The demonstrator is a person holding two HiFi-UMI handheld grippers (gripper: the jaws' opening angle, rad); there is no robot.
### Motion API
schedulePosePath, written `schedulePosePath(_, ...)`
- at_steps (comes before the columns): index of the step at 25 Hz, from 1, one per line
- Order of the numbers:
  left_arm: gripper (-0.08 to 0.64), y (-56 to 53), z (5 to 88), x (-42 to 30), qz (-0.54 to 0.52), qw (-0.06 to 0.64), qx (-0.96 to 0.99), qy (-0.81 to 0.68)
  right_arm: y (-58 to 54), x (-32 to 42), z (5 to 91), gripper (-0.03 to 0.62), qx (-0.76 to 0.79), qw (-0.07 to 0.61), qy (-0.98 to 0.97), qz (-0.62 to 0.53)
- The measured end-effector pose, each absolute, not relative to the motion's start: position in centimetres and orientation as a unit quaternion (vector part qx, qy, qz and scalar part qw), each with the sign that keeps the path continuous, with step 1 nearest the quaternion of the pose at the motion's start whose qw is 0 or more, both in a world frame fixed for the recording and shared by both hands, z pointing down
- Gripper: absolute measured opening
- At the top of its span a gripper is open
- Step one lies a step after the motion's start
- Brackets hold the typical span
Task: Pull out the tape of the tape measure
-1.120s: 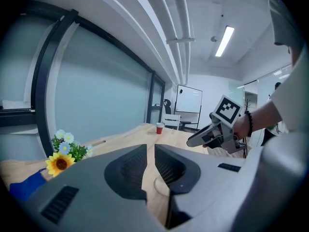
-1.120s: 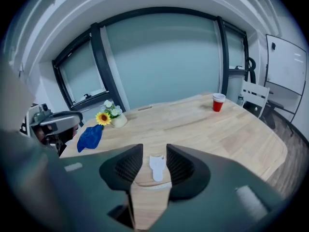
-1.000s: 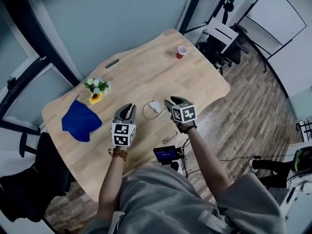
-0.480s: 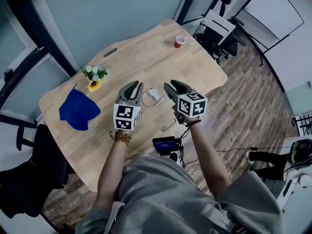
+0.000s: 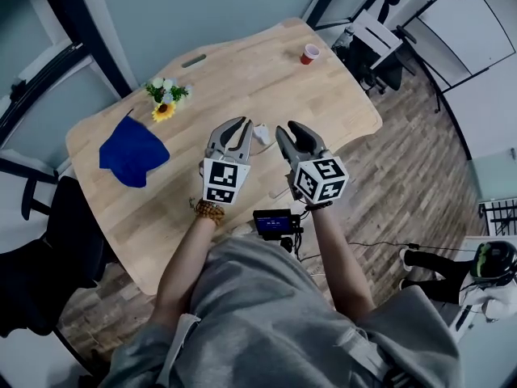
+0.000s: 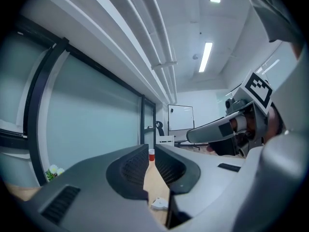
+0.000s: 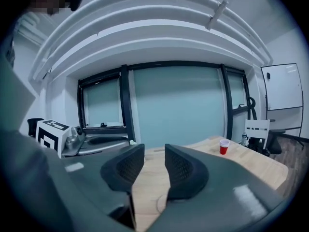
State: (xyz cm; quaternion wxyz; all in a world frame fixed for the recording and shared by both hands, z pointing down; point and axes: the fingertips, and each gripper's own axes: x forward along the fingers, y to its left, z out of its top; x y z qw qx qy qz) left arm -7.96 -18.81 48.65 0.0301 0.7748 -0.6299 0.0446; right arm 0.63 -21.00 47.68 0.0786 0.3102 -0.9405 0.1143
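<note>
Left gripper has its jaws a narrow gap apart with nothing between them; right gripper is a bit wider, its jaws have just been closing somewhat, also empty. Both are held up side by side above the surface, pointing roughly level. The white tape measure lies on the surface just beyond and between them, untouched. We judge no pull is in hand at this moment. Next we'd need to drop both down, one gripper to pin the case, the other to pinch the tape end and draw it away.
</note>
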Motion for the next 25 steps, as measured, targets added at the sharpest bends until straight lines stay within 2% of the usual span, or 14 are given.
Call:
schedulePosePath(4,0.04,-17.8,48.9,-7.5,0.045,0.02,0.772,-0.633,-19.9,1.3,46.1,0.117,0.335,0.041,-0.939,0.068)
schedulePosePath(12,0.04,-16.2,47.8,-7.8,0.034,-0.003,0.76,-0.649,-18.0,2.5,43.2,0.115,0.378,-0.017,-0.926,-0.006)
schedulePosePath(25,0.04,-14.7,46.0,-7.1,0.015,-0.047,0.754,-0.655,-16.0,3.4,43.6,0.115,0.417,-0.001,-0.908,-0.04)
